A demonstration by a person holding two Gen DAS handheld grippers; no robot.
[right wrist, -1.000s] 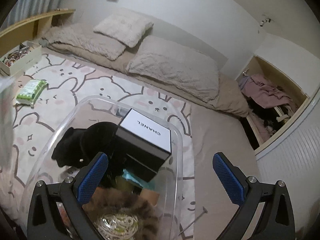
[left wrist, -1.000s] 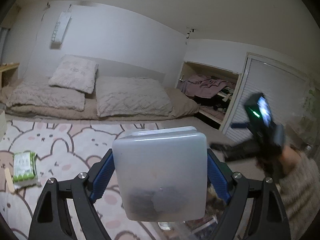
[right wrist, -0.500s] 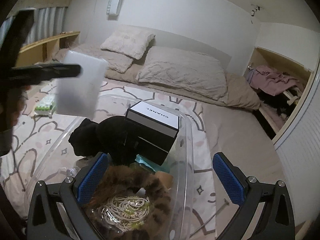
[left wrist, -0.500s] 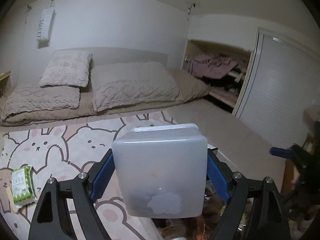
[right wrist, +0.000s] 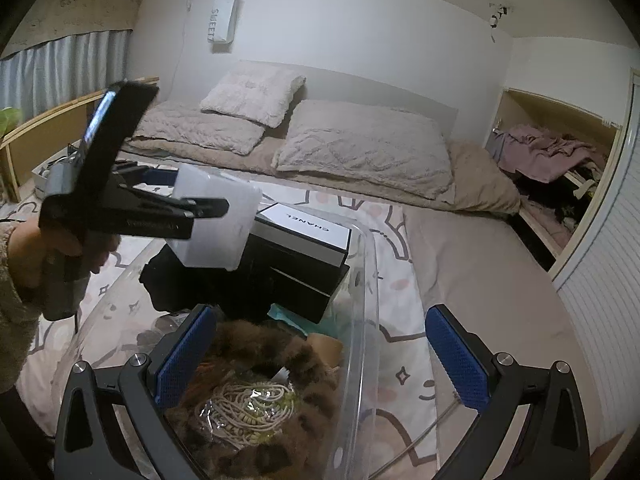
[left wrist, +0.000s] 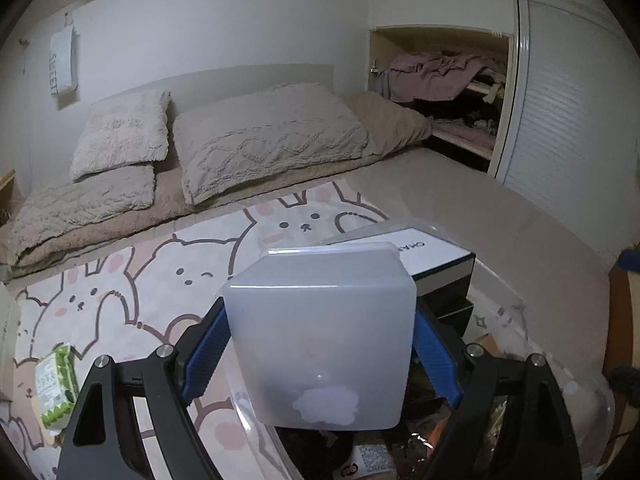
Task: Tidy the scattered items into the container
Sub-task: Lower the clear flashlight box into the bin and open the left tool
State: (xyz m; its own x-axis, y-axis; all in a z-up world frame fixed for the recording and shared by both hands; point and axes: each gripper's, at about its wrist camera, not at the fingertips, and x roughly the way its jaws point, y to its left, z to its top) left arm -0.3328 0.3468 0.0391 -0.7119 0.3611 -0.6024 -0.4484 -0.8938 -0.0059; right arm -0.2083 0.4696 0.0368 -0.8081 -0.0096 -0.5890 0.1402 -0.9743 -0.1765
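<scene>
While clamped between the left gripper's (left wrist: 320, 344) blue fingers (left wrist: 202, 354), a frosted white plastic box (left wrist: 320, 332) hangs over the clear plastic container (right wrist: 362, 280); the right gripper's (right wrist: 320, 364) fingers gape, empty.

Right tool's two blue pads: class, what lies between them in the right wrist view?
Between the right tool's pads lies the clear container's rim, and inside it a furry leopard-print item holding a cream cord. Nothing is gripped.

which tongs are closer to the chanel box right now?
Left. The left tongs, gripping a frosted white box, hover right beside the Chanel box. The right tongs sit open, farther back.
</scene>
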